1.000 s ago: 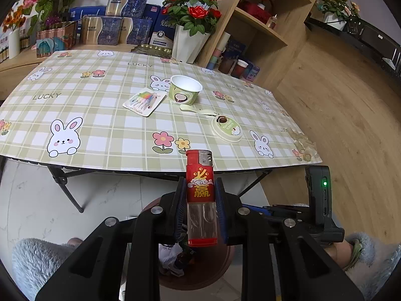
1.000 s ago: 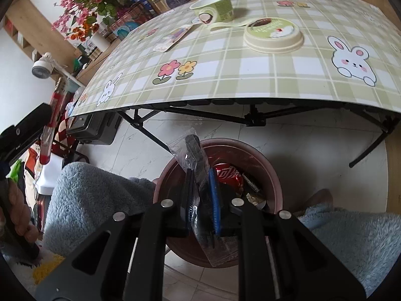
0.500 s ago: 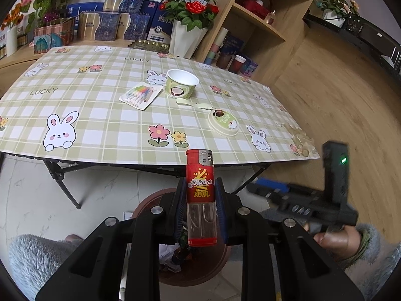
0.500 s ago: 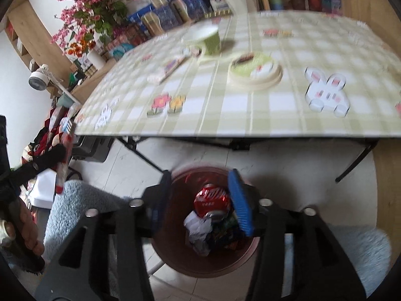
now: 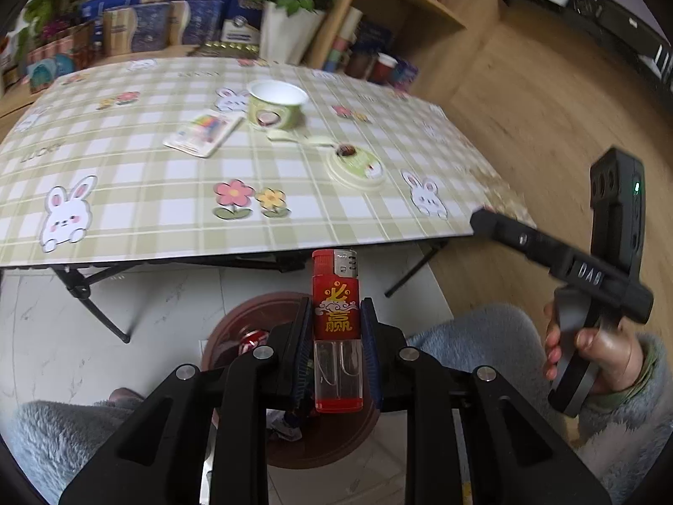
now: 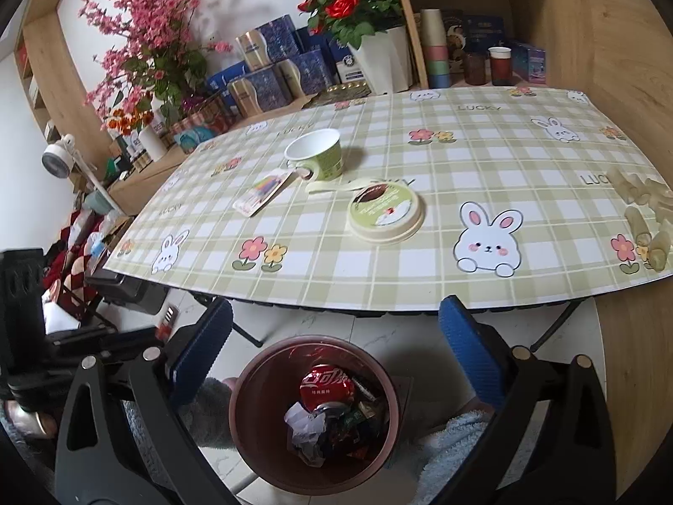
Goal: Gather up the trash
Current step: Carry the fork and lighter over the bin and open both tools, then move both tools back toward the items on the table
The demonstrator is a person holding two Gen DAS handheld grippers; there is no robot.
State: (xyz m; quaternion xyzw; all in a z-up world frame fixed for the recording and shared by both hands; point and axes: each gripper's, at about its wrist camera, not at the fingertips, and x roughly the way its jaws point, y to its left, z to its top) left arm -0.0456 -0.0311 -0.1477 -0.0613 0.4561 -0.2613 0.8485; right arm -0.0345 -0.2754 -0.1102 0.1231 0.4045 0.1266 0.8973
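My left gripper (image 5: 336,315) is shut on a red lighter (image 5: 335,294) with a clear lower half, held upright above the brown trash bin (image 5: 248,311) on the floor. My right gripper (image 6: 334,307) hangs over the same bin (image 6: 237,404); its jaws are opening wide with nothing between the blue pads (image 6: 202,336). Inside the bin lie a red cola can (image 6: 326,383) and crumpled wrappers (image 6: 305,421). On the table stand a green paper cup (image 6: 317,155), a round lid (image 6: 385,210), a pale spoon (image 6: 336,185) and a colourful packet (image 6: 263,191).
The checked table (image 6: 483,160) has folding legs beside the bin. Pale scraps (image 6: 643,198) lie at its right edge. Flower pots, boxes and wooden shelves stand behind it. A person's fluffy sleeves and knees flank the bin.
My right gripper opened, dropped the clear plastic wrapper into the bin and rose. My left gripper moved a little closer over the bin, still gripping the lighter.
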